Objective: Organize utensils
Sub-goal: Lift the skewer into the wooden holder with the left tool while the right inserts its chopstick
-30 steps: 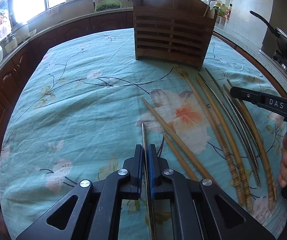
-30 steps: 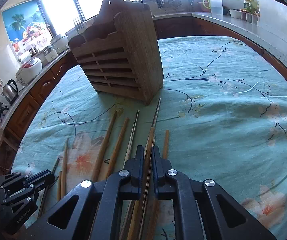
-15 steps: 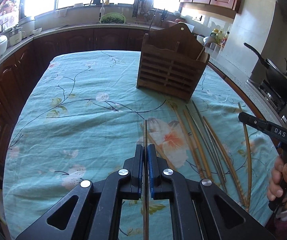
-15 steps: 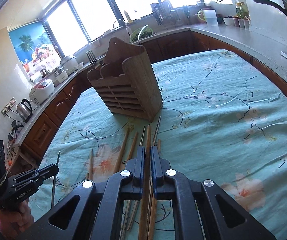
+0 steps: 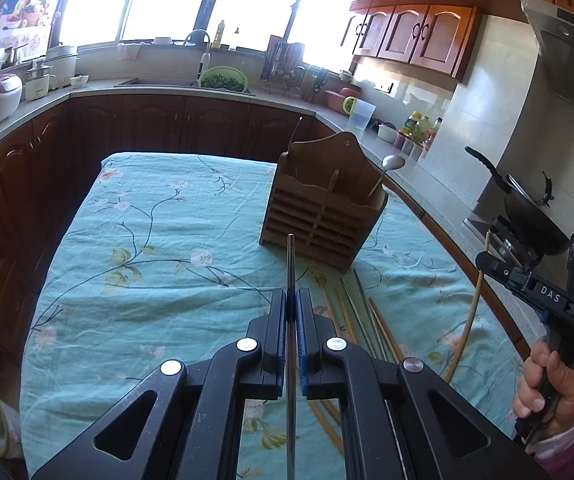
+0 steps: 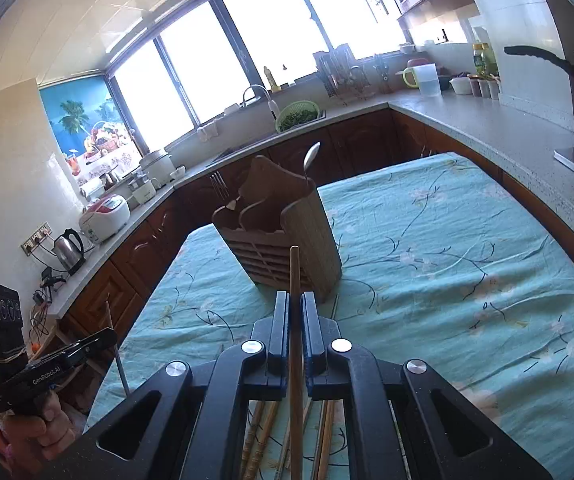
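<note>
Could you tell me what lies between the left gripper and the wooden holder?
Only bare flowered cloth between the left gripper and holder; its held metal chopstick points there, in the left wrist view.

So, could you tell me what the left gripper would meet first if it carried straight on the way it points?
Probably the wooden holder: the left gripper, shut on a metal chopstick, aims at its slatted front, though depth is unclear.

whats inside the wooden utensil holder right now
A spoon stands up out of the right end of the wooden utensil holder, and a fork rises at its other end. The walls hide anything lower inside; no chopsticks show above the rim.
</note>
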Available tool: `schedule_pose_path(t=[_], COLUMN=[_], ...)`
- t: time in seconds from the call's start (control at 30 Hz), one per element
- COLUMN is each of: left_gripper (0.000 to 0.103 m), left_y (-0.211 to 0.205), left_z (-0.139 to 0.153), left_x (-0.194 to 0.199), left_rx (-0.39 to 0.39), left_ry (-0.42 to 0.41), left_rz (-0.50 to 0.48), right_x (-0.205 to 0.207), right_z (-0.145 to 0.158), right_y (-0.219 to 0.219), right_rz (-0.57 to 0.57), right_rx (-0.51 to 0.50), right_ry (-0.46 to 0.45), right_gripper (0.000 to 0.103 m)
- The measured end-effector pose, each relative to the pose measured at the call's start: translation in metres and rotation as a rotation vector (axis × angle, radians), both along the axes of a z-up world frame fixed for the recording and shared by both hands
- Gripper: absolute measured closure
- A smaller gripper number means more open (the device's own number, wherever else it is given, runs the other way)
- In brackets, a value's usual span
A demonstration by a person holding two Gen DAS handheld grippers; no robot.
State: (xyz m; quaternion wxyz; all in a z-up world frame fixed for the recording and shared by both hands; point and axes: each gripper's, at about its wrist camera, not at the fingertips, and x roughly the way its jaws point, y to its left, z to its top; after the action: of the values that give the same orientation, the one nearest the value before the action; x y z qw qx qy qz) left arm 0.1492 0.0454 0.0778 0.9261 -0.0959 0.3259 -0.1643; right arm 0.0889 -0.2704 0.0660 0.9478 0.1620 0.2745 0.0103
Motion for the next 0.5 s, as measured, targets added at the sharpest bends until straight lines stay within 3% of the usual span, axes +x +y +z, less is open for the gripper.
schedule_pose_path(t=[0.5], left_gripper=[0.100], left_y=[0.008], left_z=[0.019], left_x=[0.008], left_rx=[-0.042], left_ry=[-0.072], left_rz=[0.023], right_x=[0.007], right_z=[0.032], right_y=[0.005], right_rz=[0.014], right_rx=[-0.018], right_ry=[-0.084], right_gripper=[0.098])
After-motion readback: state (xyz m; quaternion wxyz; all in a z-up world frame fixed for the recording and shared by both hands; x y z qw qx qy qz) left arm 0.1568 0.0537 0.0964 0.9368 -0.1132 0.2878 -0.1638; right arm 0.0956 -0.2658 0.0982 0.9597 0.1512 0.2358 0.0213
